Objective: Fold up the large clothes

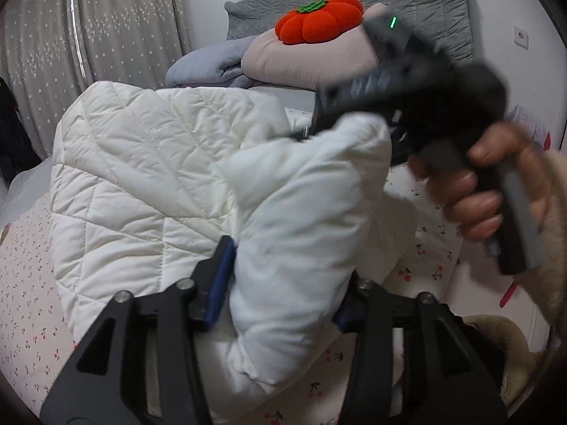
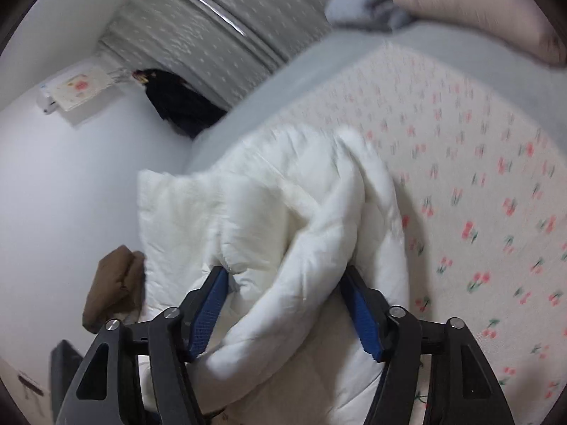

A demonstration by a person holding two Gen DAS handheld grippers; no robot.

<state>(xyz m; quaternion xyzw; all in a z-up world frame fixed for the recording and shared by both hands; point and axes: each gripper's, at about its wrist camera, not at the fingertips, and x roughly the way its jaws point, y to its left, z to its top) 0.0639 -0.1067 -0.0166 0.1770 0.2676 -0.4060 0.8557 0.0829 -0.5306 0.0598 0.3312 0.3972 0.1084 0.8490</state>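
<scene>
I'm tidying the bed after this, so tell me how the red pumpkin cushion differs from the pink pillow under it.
The pumpkin cushion is bright red, round and lobed with a green top; the pink pillow is pale, plain and smooth. The cushion is smaller and sits on top; the pillow is broader and lies beneath it. Both are at the head of the bed.

One white quilted jacket [image 1: 149, 163], two hand-held grippers, one tomato-shaped cushion [image 1: 319, 19].
</scene>
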